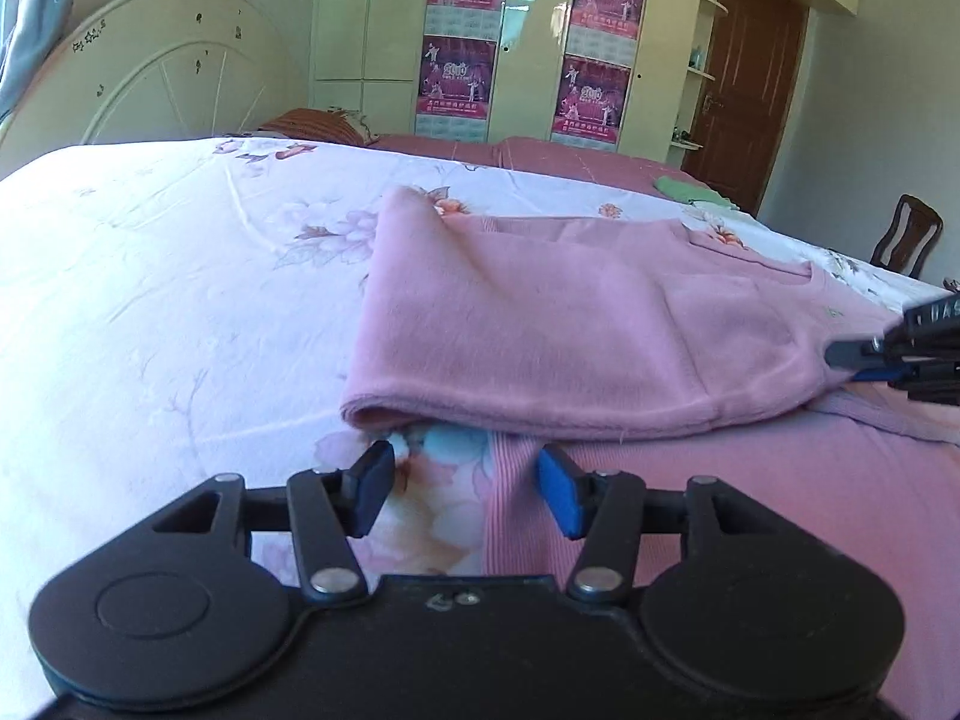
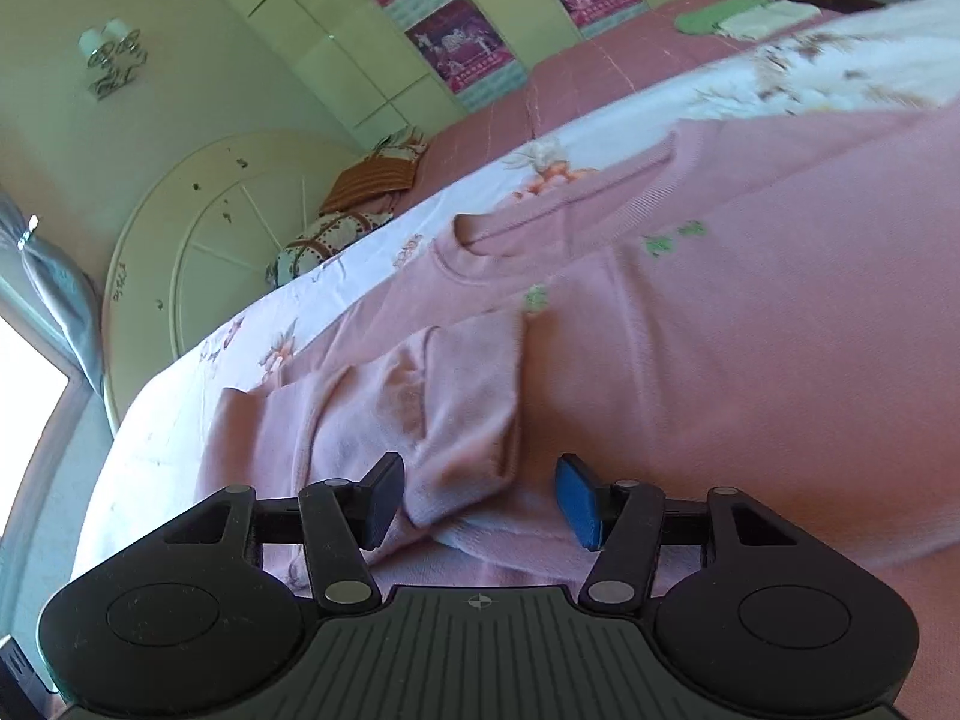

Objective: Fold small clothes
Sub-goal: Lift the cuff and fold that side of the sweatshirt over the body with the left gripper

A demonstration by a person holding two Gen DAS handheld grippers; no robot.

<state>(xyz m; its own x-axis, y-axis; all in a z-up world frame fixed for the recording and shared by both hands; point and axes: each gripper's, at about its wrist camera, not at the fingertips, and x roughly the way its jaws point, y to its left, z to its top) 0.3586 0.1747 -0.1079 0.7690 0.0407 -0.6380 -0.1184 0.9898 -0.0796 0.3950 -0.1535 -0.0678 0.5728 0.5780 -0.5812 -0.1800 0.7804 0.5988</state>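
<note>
A small pink sweater [image 1: 558,336] lies on the floral bedsheet [image 1: 150,300], with one part folded over the rest. My left gripper [image 1: 465,483] is open and empty, low over the sheet, just in front of the folded edge and the ribbed hem. My right gripper [image 2: 480,495] is open, its jaws either side of a folded pink flap [image 2: 456,408] without gripping it. The sweater's neckline and green lettering [image 2: 672,237] show beyond it. The right gripper also shows at the right edge of the left wrist view [image 1: 900,348], at the sweater's side.
A white round headboard [image 1: 162,66] and pillows stand at the bed's far end. A pink blanket [image 1: 540,156] with green and white cloths [image 1: 690,189] lies at the far side. A wardrobe with posters, a brown door and a wooden chair [image 1: 906,237] stand beyond.
</note>
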